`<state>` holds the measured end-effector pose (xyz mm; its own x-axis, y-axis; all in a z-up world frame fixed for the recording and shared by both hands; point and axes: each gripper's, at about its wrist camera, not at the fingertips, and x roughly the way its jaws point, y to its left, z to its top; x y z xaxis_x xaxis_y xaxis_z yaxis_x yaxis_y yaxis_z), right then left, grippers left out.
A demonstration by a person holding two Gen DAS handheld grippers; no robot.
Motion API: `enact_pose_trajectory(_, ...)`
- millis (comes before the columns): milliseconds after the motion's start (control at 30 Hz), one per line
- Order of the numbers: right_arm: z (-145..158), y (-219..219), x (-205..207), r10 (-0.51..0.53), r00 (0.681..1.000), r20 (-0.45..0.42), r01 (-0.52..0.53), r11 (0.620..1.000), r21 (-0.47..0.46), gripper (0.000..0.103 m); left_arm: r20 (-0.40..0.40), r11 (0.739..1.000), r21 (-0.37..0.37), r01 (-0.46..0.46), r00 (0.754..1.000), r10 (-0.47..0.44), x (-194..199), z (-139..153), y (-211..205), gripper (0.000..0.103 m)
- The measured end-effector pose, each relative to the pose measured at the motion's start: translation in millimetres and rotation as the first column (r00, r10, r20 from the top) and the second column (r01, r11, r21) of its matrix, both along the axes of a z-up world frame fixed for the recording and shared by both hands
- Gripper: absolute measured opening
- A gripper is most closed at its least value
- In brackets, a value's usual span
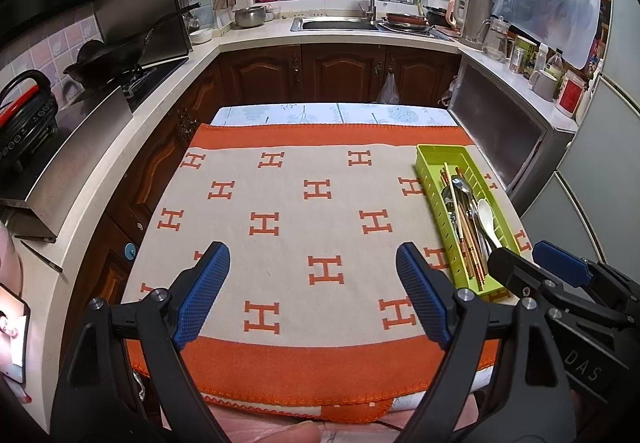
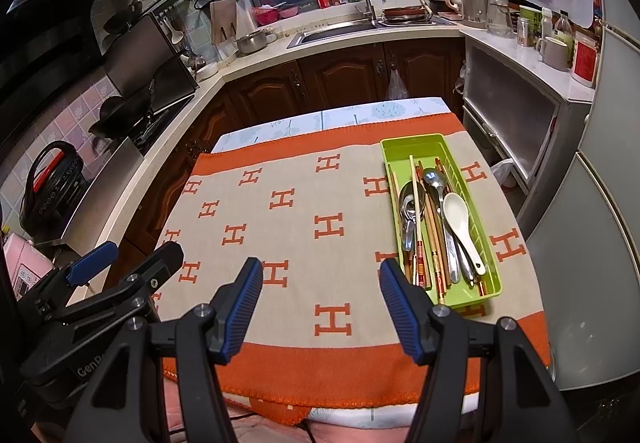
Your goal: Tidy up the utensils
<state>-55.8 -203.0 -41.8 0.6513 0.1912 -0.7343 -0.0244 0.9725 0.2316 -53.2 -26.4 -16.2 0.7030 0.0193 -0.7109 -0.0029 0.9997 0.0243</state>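
Left tongs (image 1: 312, 283): wide open, empty, above the cloth-covered counter (image 2: 280, 243).
Right tongs (image 2: 320, 291): wide open, empty.
Utensils: spoons and chopsticks (image 2: 434, 239) gathered in green tray (image 2: 494, 275), counter's right side, apparently sorted.

Your left gripper (image 1: 314, 283) hangs wide open over the H-patterned blanket (image 1: 280, 203), nothing between its blue pads (image 1: 208, 291). Ahead and to its right lies the green tray (image 1: 432, 171) holding chopsticks (image 1: 466, 235), metal spoons (image 1: 464, 189) and a white spoon (image 1: 488, 215). The right gripper (image 1: 516, 255) hovers just beside the tray's near end.
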Motion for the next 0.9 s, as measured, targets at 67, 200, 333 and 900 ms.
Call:
enact_pose_trajectory(67, -2, 1, -1, -0.002, 1.000, -0.002, 0.002, 1.000, 0.001, 0.061, -0.002, 1.000, -0.001, 0.002, 1.000, -0.002, 0, -1, 0, 0.084)
enact_pose_trajectory(200, -2, 1, -1, -0.002, 1.000, -0.002, 0.002, 1.000, 0.001, 0.061, -0.003, 1.000, 0.000, 0.003, 1.000, -0.003, 0, -2, 2, 0.084)
enact_pose_trajectory(333, -4, 2, -1, -0.003, 1.000, -0.005, 0.003, 1.000, 0.002, 0.061, -0.005, 1.000, -0.001, 0.004, 1.000, -0.004, 0, -4, 3, 0.084)
enact_pose_trajectory(900, -12, 5, -3, -0.005, 1.000, -0.016, 0.005, 1.000, 0.001, 0.061, -0.017, 1.000, -0.006, 0.005, 1.000, -0.005, -3, -14, 8, 0.084)
